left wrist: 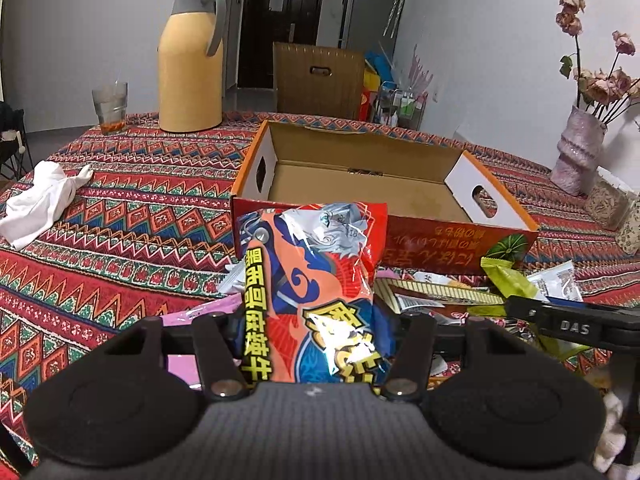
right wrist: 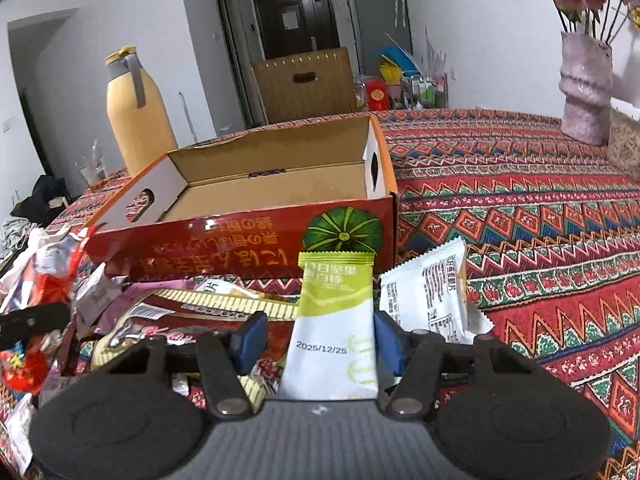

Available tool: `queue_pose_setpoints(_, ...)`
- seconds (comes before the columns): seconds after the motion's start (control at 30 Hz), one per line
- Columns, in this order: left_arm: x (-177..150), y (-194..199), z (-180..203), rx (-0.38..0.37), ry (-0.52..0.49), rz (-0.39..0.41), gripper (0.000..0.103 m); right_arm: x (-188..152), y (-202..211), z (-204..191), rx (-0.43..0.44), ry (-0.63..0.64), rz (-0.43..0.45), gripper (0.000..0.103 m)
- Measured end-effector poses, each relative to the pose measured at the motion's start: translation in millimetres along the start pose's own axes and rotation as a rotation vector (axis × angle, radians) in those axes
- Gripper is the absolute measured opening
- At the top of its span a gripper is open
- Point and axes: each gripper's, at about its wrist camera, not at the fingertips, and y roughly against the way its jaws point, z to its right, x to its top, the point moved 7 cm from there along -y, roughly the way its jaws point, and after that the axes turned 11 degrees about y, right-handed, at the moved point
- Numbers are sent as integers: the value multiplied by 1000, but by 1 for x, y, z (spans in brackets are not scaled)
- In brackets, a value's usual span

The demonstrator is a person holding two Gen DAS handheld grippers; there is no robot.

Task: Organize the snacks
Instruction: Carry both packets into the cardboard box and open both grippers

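Observation:
A red, orange and blue snack bag (left wrist: 320, 280) stands upright between the fingers of my left gripper (left wrist: 312, 320), which is shut on it just in front of the open cardboard box (left wrist: 508, 216). In the right wrist view a green and white sachet (right wrist: 336, 320) lies between the blue pads (right wrist: 252, 338) of my right gripper (right wrist: 320, 340). The right pad is at the sachet's edge, while a gap shows beside the left pad, so the jaws stand open. The box (right wrist: 200, 248) is straight ahead. A black finger of the right gripper (left wrist: 568, 326) reaches in from the right.
A heap of loose snack packets (right wrist: 180, 308) lies before the box, with a white packet (right wrist: 436, 292) at its right. A yellow thermos jug (left wrist: 190, 64), a glass (left wrist: 110, 106) and a white cloth (left wrist: 40, 196) are at left. A vase of dried flowers (right wrist: 586, 96) is at right.

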Motion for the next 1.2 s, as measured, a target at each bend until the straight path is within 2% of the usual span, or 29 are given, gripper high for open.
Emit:
queue_pose_setpoints(0.1, 0, 5, 1, -7, -2, 9, 57, 0, -3, -1, -10, 1, -8, 57)
queue_pose_setpoints(0.13, 1, 8, 1, -9, -1, 13, 57, 0, -3, -1, -10, 3, -9, 53)
queue_pose_setpoints(0.17, 1, 9, 1, -12, 0, 17, 57, 0, -3, -1, -12, 2, -10, 42)
queue_pose_setpoints(0.2, 2, 12, 1, -16, 0, 21, 57, 1, -3, -1, -8, -1, -13, 38)
queue_pose_setpoints(0.5, 13, 26, 2, -20, -13, 65, 57, 2, 24, -6, -1, -5, 67, 37)
queue_pose_setpoints(0.83, 40, 29, 7, -23, -38, 117, 57, 30, 56, -14, -14, 18, 196, 37)
queue_pose_setpoints(1.0, 60, 23, 14, -22, -46, 143, 57, 53, 55, -18, -13, 23, 241, 37)
queue_pose_setpoints(1.2, 89, 6, 28, -15, -54, 164, 57, 88, 34, -23, -8, 38, 260, 37)
